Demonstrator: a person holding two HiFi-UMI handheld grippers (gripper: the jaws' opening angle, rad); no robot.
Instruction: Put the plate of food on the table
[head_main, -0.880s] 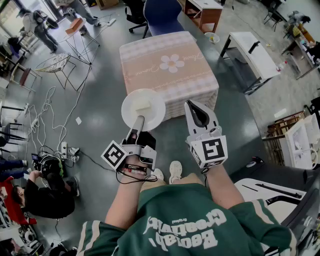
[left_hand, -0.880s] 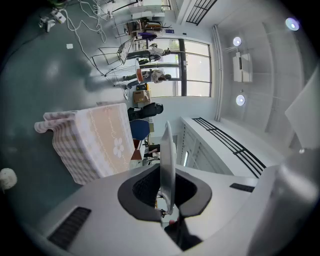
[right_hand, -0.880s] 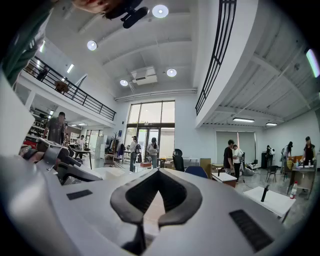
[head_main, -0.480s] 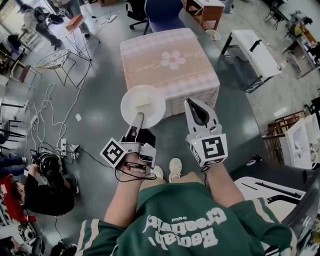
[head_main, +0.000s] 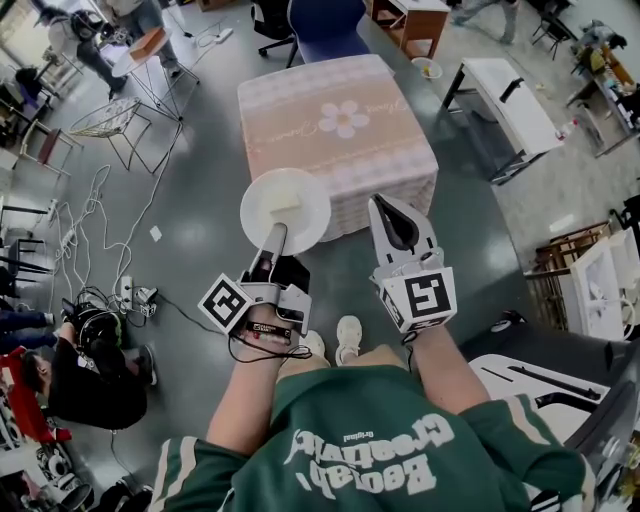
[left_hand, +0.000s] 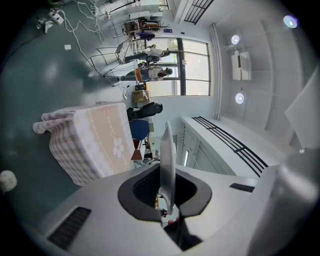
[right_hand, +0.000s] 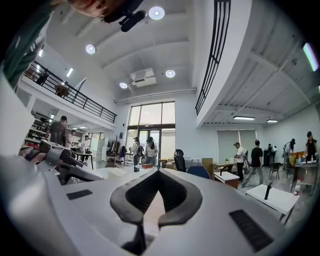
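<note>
The far square table in pink checked cloth (head_main: 340, 140) has drawn slightly closer. The round white plate of pale food (head_main: 285, 212) hangs short of its near edge, its rim gripped by the left tongs (head_main: 274, 240). The right tongs (head_main: 388, 208) are closed and empty. Keep the plate level and lower it over the cloth before releasing.

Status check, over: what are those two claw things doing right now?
Left gripper shut on plate rim, short of the table. Right gripper shut, empty. Path looks clear.

Smooth matt plate (head_main: 308, 226), cloth-covered table (head_main: 340, 155), glossy floor (head_main: 200, 235)
</note>
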